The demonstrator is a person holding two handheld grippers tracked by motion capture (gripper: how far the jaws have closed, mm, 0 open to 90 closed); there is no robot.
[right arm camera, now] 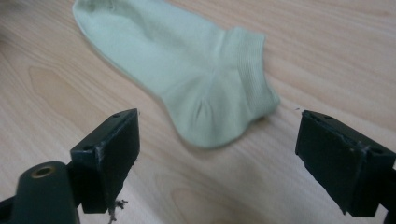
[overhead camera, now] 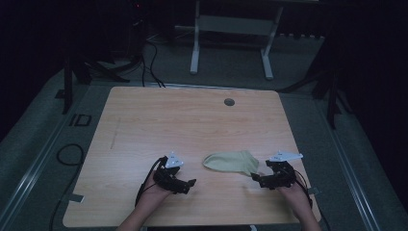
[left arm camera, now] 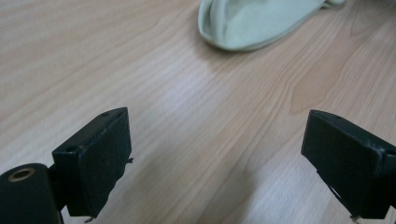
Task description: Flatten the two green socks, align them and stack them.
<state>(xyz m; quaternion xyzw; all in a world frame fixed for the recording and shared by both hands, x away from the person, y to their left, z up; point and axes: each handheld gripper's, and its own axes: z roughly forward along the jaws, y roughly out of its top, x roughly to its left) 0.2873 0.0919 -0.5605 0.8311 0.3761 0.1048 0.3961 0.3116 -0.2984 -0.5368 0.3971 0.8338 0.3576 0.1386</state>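
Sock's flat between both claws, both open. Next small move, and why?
Probably ease the right claw forward so its open jaws straddle the heel and cuff end of the pale green sock, then close. That end lies just ahead of it, apart from both jaws, while the left claw, also open, has bare table before it and the toe end farther off.
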